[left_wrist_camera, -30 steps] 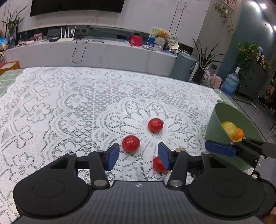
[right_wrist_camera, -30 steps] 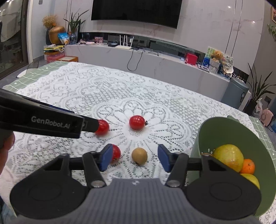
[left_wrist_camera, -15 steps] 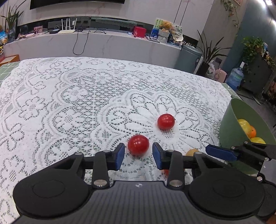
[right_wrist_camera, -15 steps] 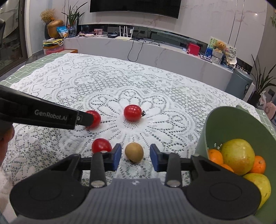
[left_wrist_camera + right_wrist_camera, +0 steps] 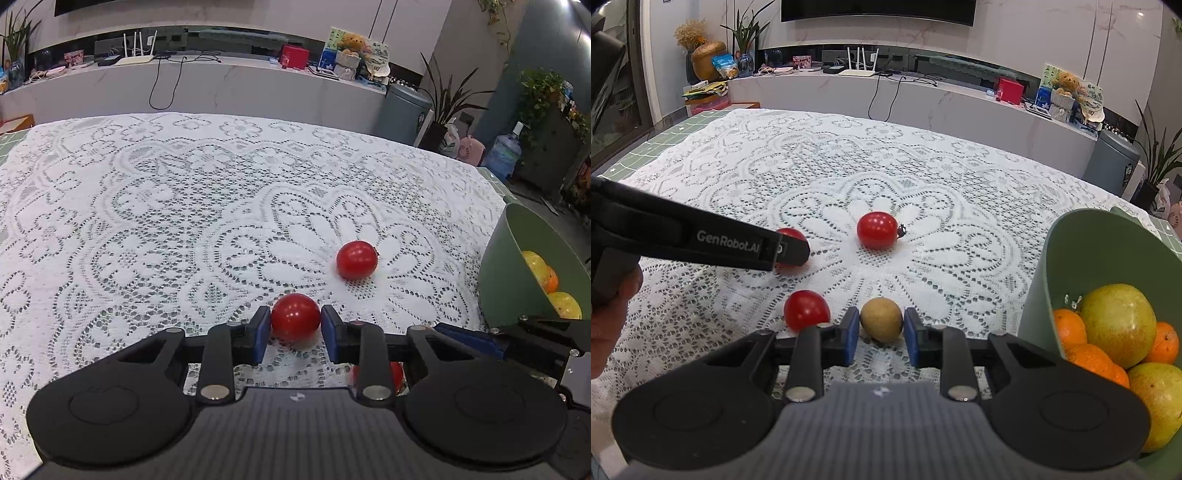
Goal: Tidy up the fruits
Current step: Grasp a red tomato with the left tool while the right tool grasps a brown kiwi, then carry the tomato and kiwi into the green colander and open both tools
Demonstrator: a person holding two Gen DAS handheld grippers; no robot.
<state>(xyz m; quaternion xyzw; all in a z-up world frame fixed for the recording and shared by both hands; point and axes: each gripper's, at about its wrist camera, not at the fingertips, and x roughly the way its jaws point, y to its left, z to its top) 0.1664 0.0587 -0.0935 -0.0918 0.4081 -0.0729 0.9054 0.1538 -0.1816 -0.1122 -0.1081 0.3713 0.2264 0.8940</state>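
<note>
My left gripper (image 5: 295, 332) is shut on a red cherry tomato (image 5: 295, 322) that rests on the lace tablecloth; it also shows in the right wrist view (image 5: 790, 243), half hidden by the left gripper's finger. My right gripper (image 5: 881, 336) has its blue pads closed against a small brown round fruit (image 5: 881, 324) on the cloth. A second tomato (image 5: 877, 230) lies further back in the middle. A third tomato (image 5: 806, 310) lies just left of my right gripper.
A green bowl (image 5: 1086, 258) stands at the right and holds oranges (image 5: 1086, 354) and several yellow-green fruits (image 5: 1119, 325). It also shows at the right edge of the left wrist view (image 5: 506, 266). The person's hand (image 5: 609, 314) is at the left.
Both grippers have moved forward and closed: the left around a red tomato, the right around the brown fruit. The other tomatoes have not moved.
</note>
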